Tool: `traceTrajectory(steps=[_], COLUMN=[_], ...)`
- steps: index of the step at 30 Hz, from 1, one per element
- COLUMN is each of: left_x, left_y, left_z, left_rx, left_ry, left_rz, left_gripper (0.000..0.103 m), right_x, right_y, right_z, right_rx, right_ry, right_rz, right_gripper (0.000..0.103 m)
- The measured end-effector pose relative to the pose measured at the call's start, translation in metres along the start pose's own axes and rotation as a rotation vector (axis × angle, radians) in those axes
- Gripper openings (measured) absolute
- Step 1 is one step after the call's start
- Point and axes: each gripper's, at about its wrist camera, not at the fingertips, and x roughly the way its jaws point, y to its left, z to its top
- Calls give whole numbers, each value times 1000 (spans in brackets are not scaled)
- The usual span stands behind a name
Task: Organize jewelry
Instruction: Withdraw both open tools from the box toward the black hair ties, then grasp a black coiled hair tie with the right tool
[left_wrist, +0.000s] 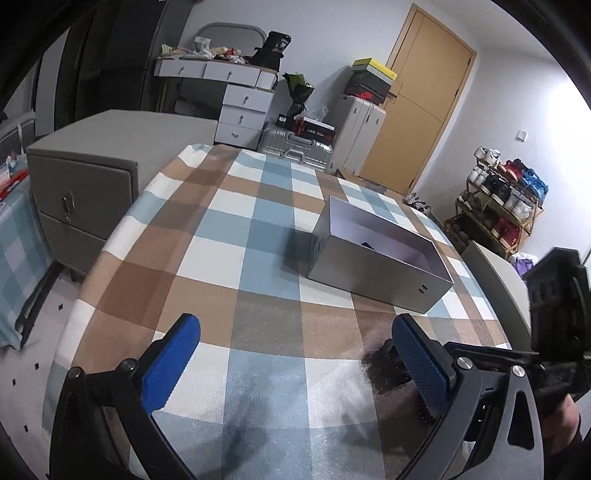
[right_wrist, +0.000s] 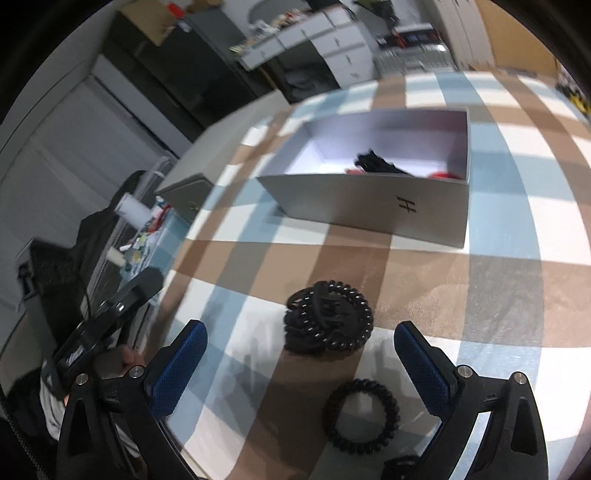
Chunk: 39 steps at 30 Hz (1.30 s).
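An open grey box (left_wrist: 373, 269) stands on the checked tablecloth (left_wrist: 229, 236); in the right wrist view the box (right_wrist: 369, 199) holds black (right_wrist: 376, 162) and red items (right_wrist: 441, 174). In the right wrist view a stack of black coiled hair ties with a black claw clip (right_wrist: 328, 317) lies just ahead of my open, empty right gripper (right_wrist: 299, 360). A single black coiled hair tie (right_wrist: 362, 417) lies between its fingers. My left gripper (left_wrist: 295, 363) is open and empty over the cloth, with dark hair items (left_wrist: 388, 365) beside its right finger.
A grey drawer cabinet (left_wrist: 85, 195) stands left of the table. White drawers (left_wrist: 240, 107), suitcases (left_wrist: 295, 144), a shoe rack (left_wrist: 498, 203) and a wooden door (left_wrist: 417, 96) lie beyond. The right gripper's body (left_wrist: 554, 314) shows at the left wrist view's right edge.
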Motion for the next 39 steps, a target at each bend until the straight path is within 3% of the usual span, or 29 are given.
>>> traceTrajectory(steps=[7,9,11,14,18,20,24,26,36,39], left_x=[10,12,14,19,21,21,22,23,22,23], left_y=[9,10,12,16,16,16,15,13,3,-2], left_z=[-2,-1,-2,-1,1,0,-1,0,1,2], left_rx=[-16,-13,-13,-27,-31,-29,-29,-27,8,21], left_ry=[39,42,44,65,74,74,85,91,93,97], left_rz=[-31,-38,-47,-61,-71,-78,-84,-87,-79,-77], left_gripper=[101,101,101,101,101,101,101,101,101,101], right_x=[24,23,24,27,24,21,16,14,-2,-1], right_y=[-8,-9,-11,-10,-7,-5,-6,-5,-8,-4], right_z=[6,8,9,10,7,6,6,6,0,-2], right_rx=[28,27,29,19,-12,-28,-26,-27,-25,-67], right_ry=[123,115,120,136,136,126,122,119,99,114], right_rz=[-42,-41,-43,-67,-72,-63,-51,-23,25,-3], right_gripper=[89,83,68,58,53,41,38,24,24,26])
